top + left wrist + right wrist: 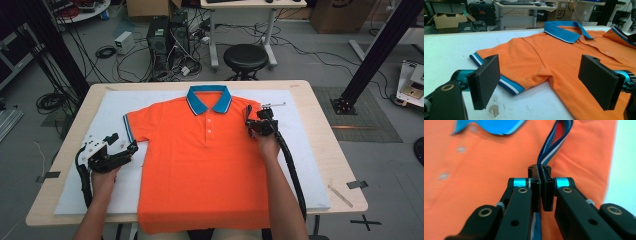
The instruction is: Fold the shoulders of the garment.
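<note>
Folding the orange polo shirt [202, 165], spread flat on the white mat [310, 165], begins well: right gripper [541, 173] is clamped on the striped sleeve cuff [549, 152]. Left gripper [541, 77], jaws wide apart, should pinch its own cuff squarely before lifting

The polo shirt's [200, 165] hem runs past the high view's bottom edge.

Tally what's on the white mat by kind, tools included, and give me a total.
Orange polo shirt: 1
Handheld tools: 2, the left tool open beside one sleeve, the right tool shut on the striped cuff of the other
Total: 3
</note>
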Demonstrator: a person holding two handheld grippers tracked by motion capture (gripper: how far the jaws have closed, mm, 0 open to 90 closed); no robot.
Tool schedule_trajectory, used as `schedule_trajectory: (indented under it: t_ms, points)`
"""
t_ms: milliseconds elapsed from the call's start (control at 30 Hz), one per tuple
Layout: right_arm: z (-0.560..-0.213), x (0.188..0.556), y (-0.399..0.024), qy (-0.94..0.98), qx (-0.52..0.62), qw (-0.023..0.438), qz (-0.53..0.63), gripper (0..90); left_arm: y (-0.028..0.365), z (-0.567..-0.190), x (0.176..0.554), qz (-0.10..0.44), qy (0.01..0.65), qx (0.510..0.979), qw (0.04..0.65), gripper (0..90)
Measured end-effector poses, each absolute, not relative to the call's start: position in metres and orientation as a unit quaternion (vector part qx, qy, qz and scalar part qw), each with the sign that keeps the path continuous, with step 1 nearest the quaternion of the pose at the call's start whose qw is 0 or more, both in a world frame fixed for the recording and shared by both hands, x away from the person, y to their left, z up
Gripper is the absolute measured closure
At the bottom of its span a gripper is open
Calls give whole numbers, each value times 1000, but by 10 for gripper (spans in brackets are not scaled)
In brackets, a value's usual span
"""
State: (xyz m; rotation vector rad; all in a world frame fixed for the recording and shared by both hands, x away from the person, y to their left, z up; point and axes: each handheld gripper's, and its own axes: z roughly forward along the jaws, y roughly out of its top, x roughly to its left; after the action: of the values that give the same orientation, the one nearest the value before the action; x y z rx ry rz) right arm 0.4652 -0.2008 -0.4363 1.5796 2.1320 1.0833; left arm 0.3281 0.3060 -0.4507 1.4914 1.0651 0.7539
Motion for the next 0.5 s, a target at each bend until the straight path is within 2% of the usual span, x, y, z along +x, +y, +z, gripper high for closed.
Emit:
schedule_trajectory:
  t_ms: [200,233,267,300,400,433,467,500]
  points:
    - [-430,461,-195,746,490,127,433,885,306,-451,328,319,450,630,547,178]
    - [-429,461,-193,754,483,139,424,782,306,-451,328,318,450,630,546,178]
    - [-429,461,-193,754,483,139,424,782,306,-451,328,319,451,630,547,178]
    - [-430,460,-194,743,501,145,420,648,306,-451,328,319,450,631,546,178]
    - [-428,459,-195,736,508,157,420,681,306,-451,328,319,450,630,547,178]
    - [-427,457,-194,741,510,193,391,828,306,-451,328,319,449,631,547,178]
    - [-427,456,-193,751,506,206,371,874,306,-451,328,319,450,630,547,178]
    - [-427,456,-193,751,506,206,371,874,306,-451,328,318,449,630,548,178]
